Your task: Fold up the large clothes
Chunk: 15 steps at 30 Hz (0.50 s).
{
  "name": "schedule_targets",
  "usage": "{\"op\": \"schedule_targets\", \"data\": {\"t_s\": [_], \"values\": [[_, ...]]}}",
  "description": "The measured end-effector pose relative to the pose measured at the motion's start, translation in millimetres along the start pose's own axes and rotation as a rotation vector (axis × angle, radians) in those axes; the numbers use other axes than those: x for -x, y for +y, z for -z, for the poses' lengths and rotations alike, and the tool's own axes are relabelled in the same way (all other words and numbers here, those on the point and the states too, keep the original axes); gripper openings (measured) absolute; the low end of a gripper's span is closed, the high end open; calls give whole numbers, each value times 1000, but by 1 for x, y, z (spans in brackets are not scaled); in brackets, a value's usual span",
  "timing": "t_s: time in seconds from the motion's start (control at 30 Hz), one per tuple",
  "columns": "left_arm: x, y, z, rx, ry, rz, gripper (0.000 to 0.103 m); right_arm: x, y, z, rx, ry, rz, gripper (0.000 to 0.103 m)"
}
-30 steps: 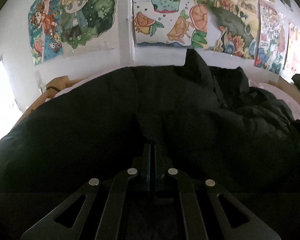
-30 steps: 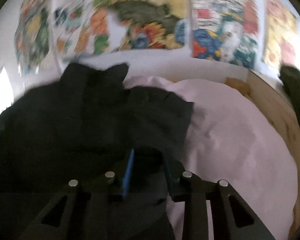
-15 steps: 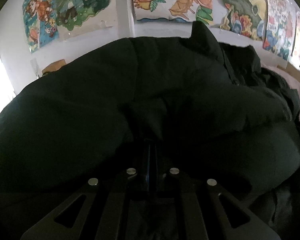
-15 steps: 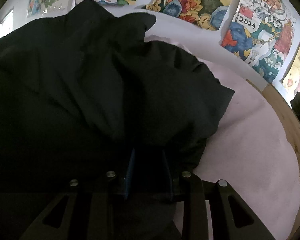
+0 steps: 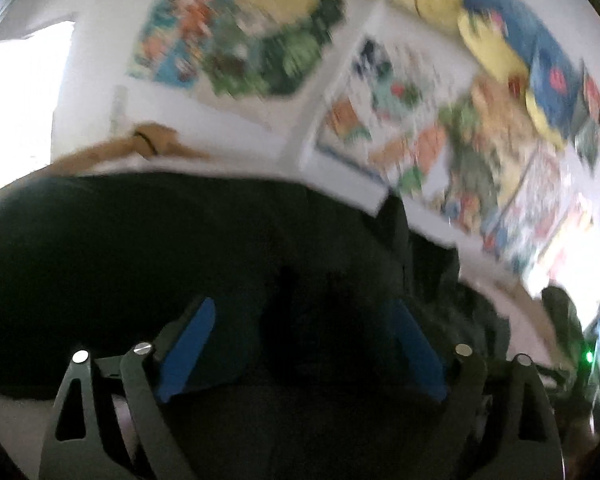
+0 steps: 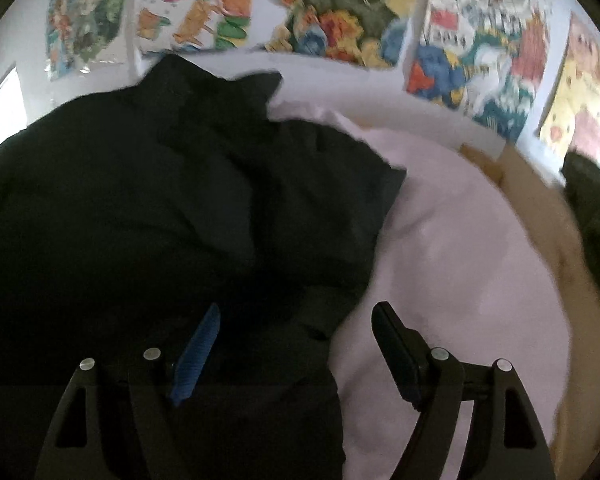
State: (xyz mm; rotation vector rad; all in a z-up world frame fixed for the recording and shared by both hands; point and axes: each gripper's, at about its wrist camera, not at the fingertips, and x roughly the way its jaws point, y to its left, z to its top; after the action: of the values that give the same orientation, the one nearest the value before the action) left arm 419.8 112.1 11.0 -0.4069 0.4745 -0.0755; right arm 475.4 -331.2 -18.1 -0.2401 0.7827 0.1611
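The bulky black padded jacket (image 6: 172, 208) lies heaped on the pale pink bed sheet (image 6: 460, 248), filling the 9 o'clock half of the right wrist view, with 1 loose flap reaching toward 3 o'clock and its collar end up at 12 o'clock against the white wall. Both claws have just been opening: the right gripper (image 6: 296, 344) stands spread, its blue-padded finger over the black cloth at 7 o'clock and its other finger over bare sheet at 5 o'clock, pinching nothing; the left gripper (image 5: 304, 344) is spread too, the jacket (image 5: 180, 248) dark beneath it and not pressed by either pad. The risk, as I judge it, is the fabric itself — thick padded cloth tends to spring back, so a fold laid down and let go may puff open or slide off line. The next grasp could also catch several layers at once, since the black folds are hard to tell apart, and the heap would drag rather than fold. The left view is blurred, so where the near hem lies cannot be told — a blind reach may miss it. Colourful painted posters (image 6: 472, 52) hang on the wall behind, well clear.
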Motion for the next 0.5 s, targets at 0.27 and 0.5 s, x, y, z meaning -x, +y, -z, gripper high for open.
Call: {"op": "schedule_targets", "data": {"t_s": [0.27,0.5], "values": [[76,57,-3,236,-121,-285,90,73,57,-43,24,-131,-84,89],[118,133,20,587,-224,-415,91,69,131,-71,43,-209,-169,91]]}}
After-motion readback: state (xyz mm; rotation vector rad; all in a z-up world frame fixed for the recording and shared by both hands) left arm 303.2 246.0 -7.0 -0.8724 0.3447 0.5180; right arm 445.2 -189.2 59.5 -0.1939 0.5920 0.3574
